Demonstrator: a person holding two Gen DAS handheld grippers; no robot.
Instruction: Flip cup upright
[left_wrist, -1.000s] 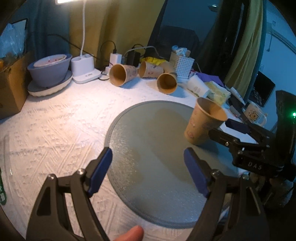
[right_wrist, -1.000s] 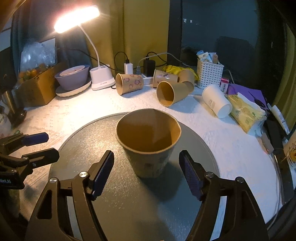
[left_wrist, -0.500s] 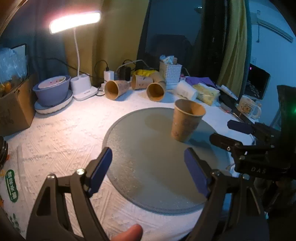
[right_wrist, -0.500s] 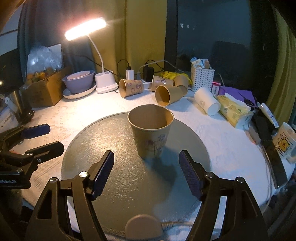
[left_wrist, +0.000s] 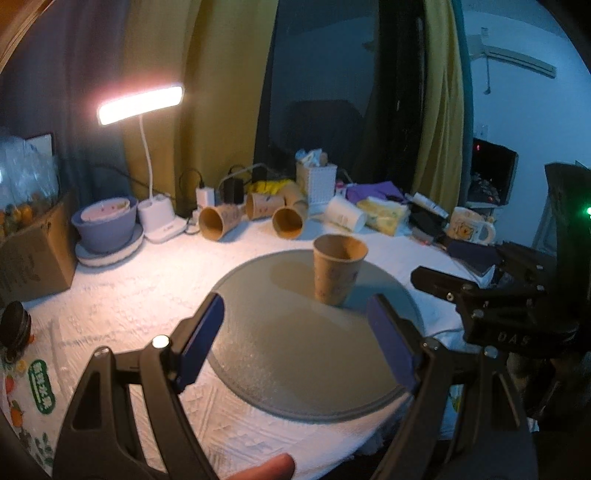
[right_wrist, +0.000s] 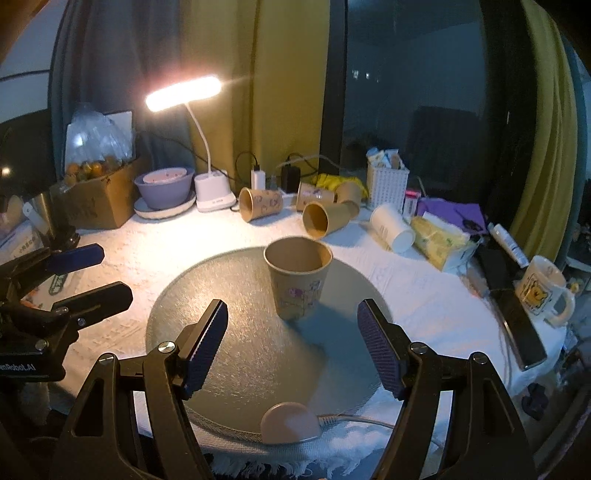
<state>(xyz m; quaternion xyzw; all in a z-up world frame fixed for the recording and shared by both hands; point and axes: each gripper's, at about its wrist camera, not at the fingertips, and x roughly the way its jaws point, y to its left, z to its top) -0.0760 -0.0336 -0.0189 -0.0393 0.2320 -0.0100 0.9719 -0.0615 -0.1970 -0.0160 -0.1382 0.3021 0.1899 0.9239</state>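
A brown paper cup (right_wrist: 297, 281) with a flower print stands upright, mouth up, on the round grey glass mat (right_wrist: 240, 347). It also shows in the left wrist view (left_wrist: 337, 271), on the mat (left_wrist: 295, 354). My right gripper (right_wrist: 293, 341) is open and empty, drawn back from the cup toward the near edge of the mat. My left gripper (left_wrist: 295, 341) is open and empty, also well short of the cup. The right gripper shows at the right in the left wrist view (left_wrist: 491, 295); the left gripper shows at the left in the right wrist view (right_wrist: 70, 280).
Three brown cups (right_wrist: 260, 203) and a white cup (right_wrist: 391, 229) lie on their sides at the back. A lit desk lamp (right_wrist: 212, 184), a purple bowl (right_wrist: 164, 186), a cardboard box (right_wrist: 96, 201), a white basket (right_wrist: 388, 181), a tissue pack (right_wrist: 439, 236) and a mug (right_wrist: 545, 290) ring the mat.
Both grippers have pulled back and up from the cup, which stays upright on the mat. The cup looks smaller and farther in both views.
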